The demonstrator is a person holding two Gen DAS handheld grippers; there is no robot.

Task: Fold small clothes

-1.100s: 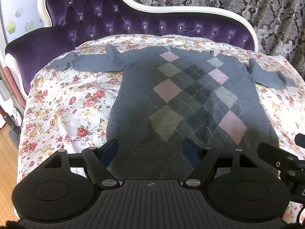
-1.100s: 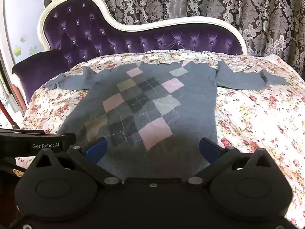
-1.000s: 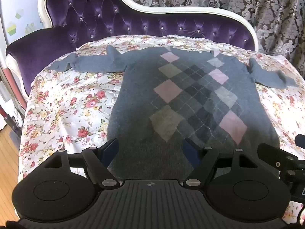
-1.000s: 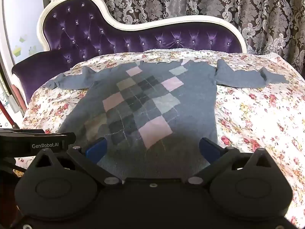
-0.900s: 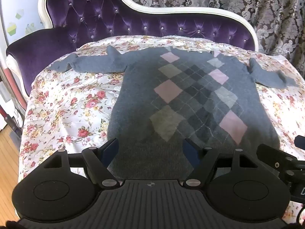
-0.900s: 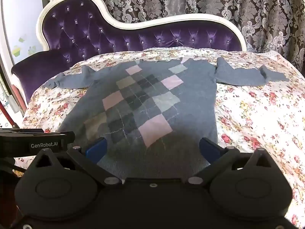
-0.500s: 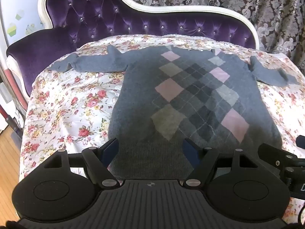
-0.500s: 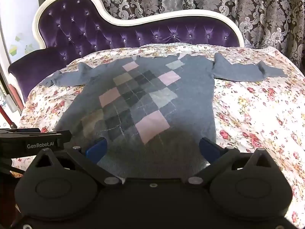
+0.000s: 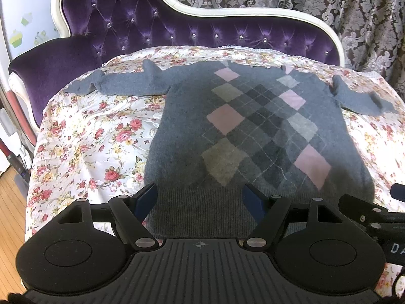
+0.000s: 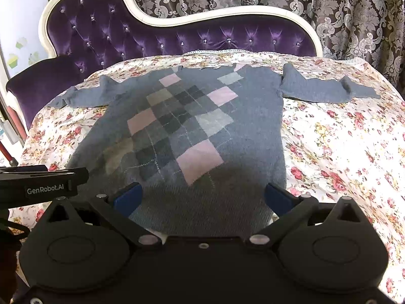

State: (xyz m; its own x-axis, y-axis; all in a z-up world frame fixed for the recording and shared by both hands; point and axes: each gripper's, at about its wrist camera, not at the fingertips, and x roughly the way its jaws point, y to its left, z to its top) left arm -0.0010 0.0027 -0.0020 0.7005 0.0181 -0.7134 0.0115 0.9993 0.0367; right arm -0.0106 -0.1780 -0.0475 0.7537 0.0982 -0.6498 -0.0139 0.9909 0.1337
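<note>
A purple tufted velvet sofa with a white carved frame (image 9: 131, 22) carries a white floral sheet (image 9: 83, 136). Spread flat on it lies the grey argyle knitted sweater (image 9: 253, 131), sleeves out sideways. The left hand-held gripper (image 9: 200, 197) and right hand-held gripper (image 10: 202, 197) gape empty, seemingly just above its ribbed hem.

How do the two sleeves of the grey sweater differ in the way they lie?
The left sleeve reaches the sheet's edge near the purple armrest; the right sleeve lies wholly on the floral sheet. Both are plain grey, spread outward, each with a small raised fold near the shoulder and a rumpled cuff.
</note>
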